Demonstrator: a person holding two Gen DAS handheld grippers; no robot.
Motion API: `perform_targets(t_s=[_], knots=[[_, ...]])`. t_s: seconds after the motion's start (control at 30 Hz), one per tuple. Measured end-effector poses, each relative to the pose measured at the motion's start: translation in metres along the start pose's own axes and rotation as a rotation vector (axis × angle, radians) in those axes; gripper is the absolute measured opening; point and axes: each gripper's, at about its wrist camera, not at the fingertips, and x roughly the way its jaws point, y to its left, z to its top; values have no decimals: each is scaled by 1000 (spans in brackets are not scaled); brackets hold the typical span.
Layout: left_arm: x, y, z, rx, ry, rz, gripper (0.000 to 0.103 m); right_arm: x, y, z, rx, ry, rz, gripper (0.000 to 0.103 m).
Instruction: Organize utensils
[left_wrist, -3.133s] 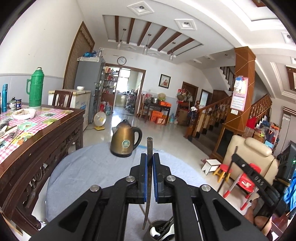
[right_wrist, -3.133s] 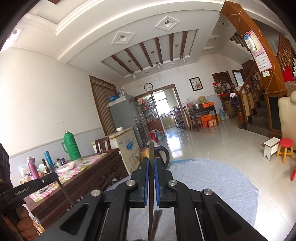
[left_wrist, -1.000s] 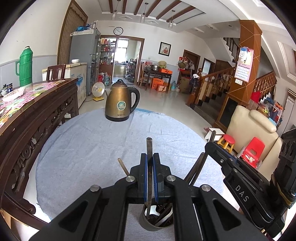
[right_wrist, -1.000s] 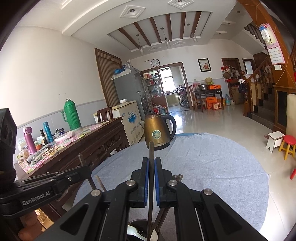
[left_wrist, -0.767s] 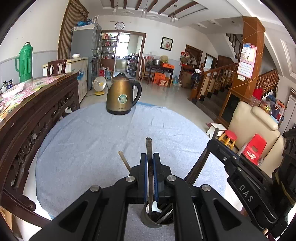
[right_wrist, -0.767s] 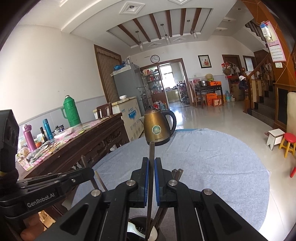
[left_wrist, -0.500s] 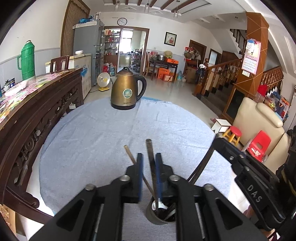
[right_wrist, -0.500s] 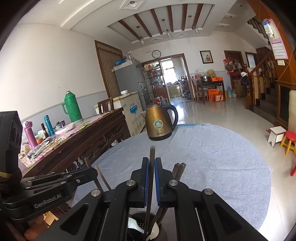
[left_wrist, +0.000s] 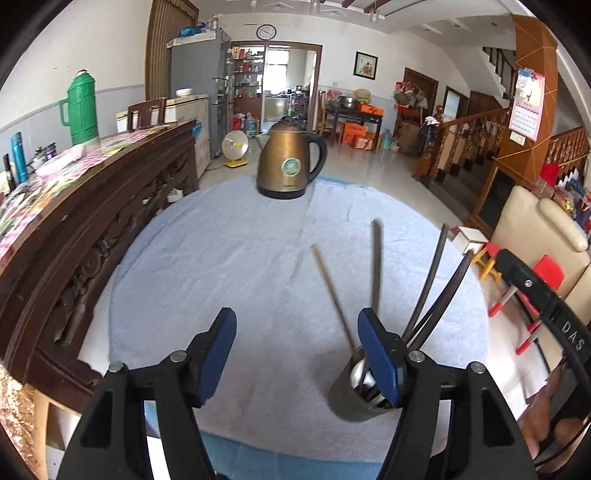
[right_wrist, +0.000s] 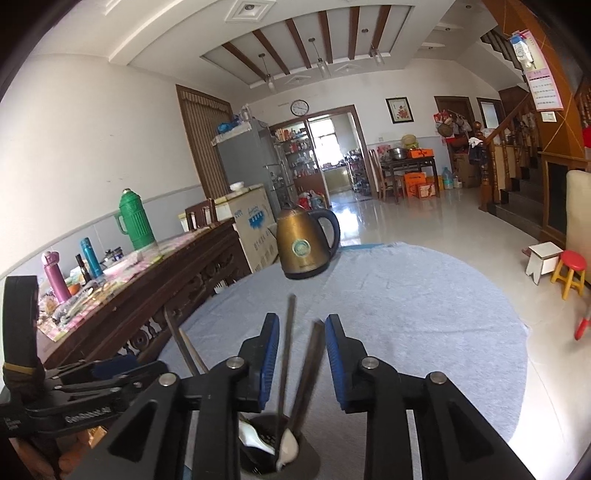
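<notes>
Both grippers, left (left_wrist: 297, 339) & right (right_wrist: 301, 354), apart w/ utensils (right_wrist: 286, 365) in holder (left_wrist: 351, 398).

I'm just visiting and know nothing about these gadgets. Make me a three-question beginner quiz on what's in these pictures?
1. True or false: the left gripper is clamped on a utensil.
2. Where do the utensils stand?
A. in the metal cup
B. inside the kettle
C. flat on the blue cloth
3. Fill in: the right gripper has its jaws ____.

Key:
1. False; its jaws are wide apart and hold nothing.
2. A
3. open, with utensil handles standing loose between them.
</notes>
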Motion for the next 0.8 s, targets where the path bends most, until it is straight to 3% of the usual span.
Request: perform_targets(t_s=[0.23, 0.37, 0.47, 0.8], knots=[[1, -6, -22, 53, 58, 71, 70, -9, -4, -21, 11, 76, -7, 29], [-1, -14, -35, 73, 91, 93, 70, -13, 3, -35, 8, 124, 1, 37], [-9, -19, -46, 80, 94, 112, 70, -20, 7, -46, 12, 147, 7, 46], [-51, -36, -71, 60, 51, 193, 71, -67, 15, -79, 13, 190, 14, 47]])
